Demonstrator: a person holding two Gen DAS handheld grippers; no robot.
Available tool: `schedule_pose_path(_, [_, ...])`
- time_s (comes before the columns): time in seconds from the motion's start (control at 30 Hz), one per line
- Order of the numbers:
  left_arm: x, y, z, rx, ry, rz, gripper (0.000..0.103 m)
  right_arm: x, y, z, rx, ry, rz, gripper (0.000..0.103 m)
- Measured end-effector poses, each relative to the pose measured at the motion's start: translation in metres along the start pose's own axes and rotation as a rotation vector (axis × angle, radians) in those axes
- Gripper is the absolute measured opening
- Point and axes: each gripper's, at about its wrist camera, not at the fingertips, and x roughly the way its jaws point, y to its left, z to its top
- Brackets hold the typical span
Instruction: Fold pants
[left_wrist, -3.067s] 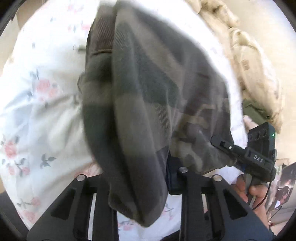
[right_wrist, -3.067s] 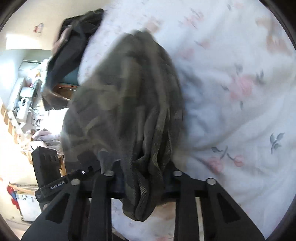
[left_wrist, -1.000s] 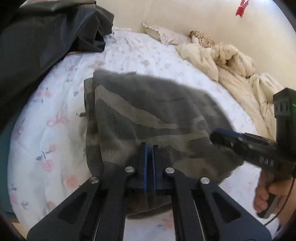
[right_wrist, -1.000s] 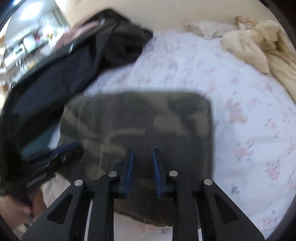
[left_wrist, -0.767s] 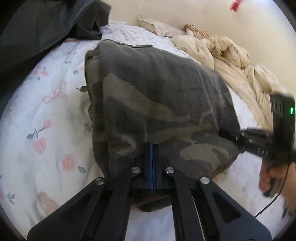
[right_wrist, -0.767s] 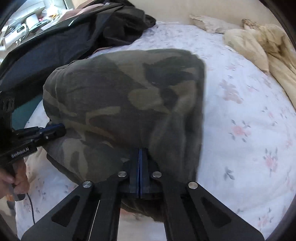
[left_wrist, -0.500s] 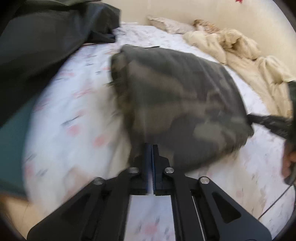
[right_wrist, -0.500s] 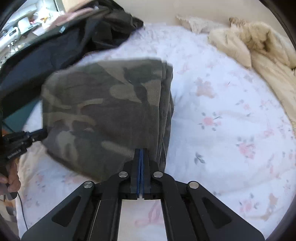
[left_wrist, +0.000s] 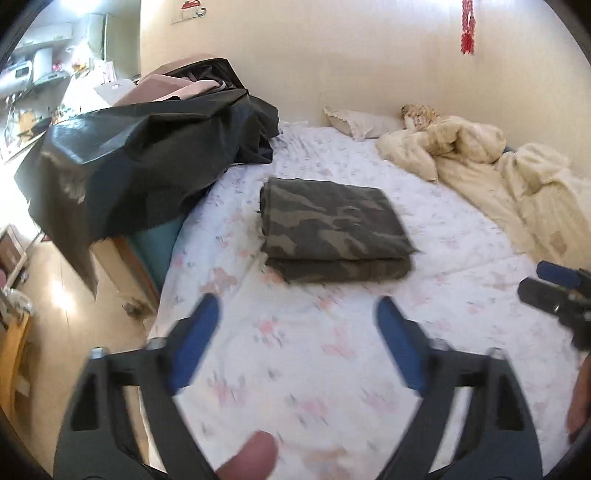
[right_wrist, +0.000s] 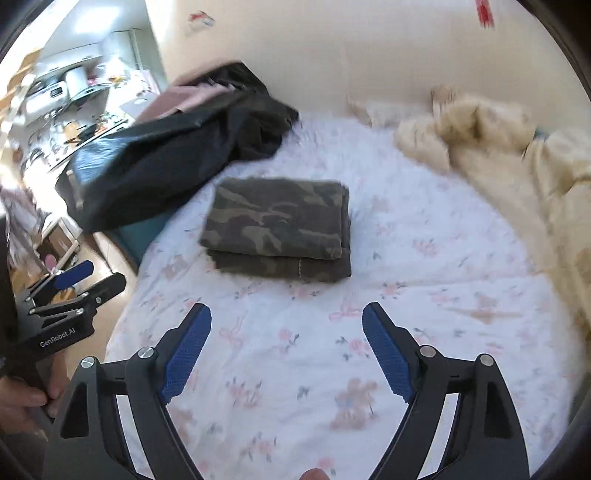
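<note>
Left wrist view: camouflage pants (left_wrist: 334, 227), folded, soft, limp; best gripped at doubled edges. Left gripper (left_wrist: 297, 323) and right gripper (right_wrist: 286, 326) were opening, nothing between.

A home bedroom: a bed (left_wrist: 332, 369) in floral sheets, rumpled cream bedding (left_wrist: 480, 155) (pillow (left_wrist: 362, 123) by the wall), kitchen clutter (right_wrist: 74, 96) beyond.

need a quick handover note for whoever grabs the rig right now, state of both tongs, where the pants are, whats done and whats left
Left tongs: jaws opening, nothing between them, held above the bed short of the pants.
Right tongs: jaws opening, nothing between them, likewise clear of the pants.
Green camouflage cotton pants: folded into a flat rectangular stack on the white floral bed sheet, beside the black plastic-covered pile, not touching it.
Done: the fold looks complete, and neither pair of tongs touches the pants.
Left: probably nothing; perhaps square the lower layer, which sticks out at the near edge.
</note>
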Motion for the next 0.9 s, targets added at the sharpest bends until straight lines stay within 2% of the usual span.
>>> schedule_pose_path(0.03, [-0.019,-0.004,-0.006,-0.003,-0.011,-0.017,0.099,-0.018,0.008,-0.006,-0.011,-0.017,-0.001,0.087])
schedule_pose_path(0.17, [-0.064,-0.017,-0.022,-0.001,-0.026,-0.036,0.099,-0.064,0.021,-0.020,0.004,-0.057,0.002,0.087])
schedule_pose_path(0.27, [-0.106,-0.017,-0.035,-0.044,-0.065,-0.063,0.103,-0.104,0.034,-0.036,0.012,-0.112,-0.015,0.096])
schedule_pose_path(0.37, [-0.135,-0.018,-0.048,-0.045,-0.090,-0.036,0.103,-0.130,0.048,-0.054,0.007,-0.135,-0.036,0.099])
schedule_pose_path(0.5, [-0.159,-0.008,-0.070,-0.093,-0.070,-0.056,0.103,-0.157,0.058,-0.078,0.014,-0.184,-0.049,0.102])
schedule_pose_path(0.57, [-0.166,-0.005,-0.081,-0.076,-0.074,-0.074,0.103,-0.163,0.061,-0.089,0.002,-0.196,-0.064,0.103])
schedule_pose_path(0.6, [-0.168,-0.003,-0.088,-0.073,-0.073,-0.046,0.103,-0.165,0.062,-0.095,0.001,-0.197,-0.077,0.103])
schedule_pose_path(0.67, [-0.172,0.000,-0.095,-0.081,-0.064,-0.047,0.103,-0.171,0.061,-0.108,0.026,-0.197,-0.080,0.103])
schedule_pose_path(0.73, [-0.179,0.000,-0.103,-0.079,-0.089,-0.034,0.103,-0.175,0.059,-0.118,0.050,-0.192,-0.075,0.103])
schedule_pose_path(0.9, [-0.188,-0.019,-0.120,0.009,-0.145,-0.035,0.103,-0.169,0.058,-0.134,0.059,-0.191,-0.090,0.103])
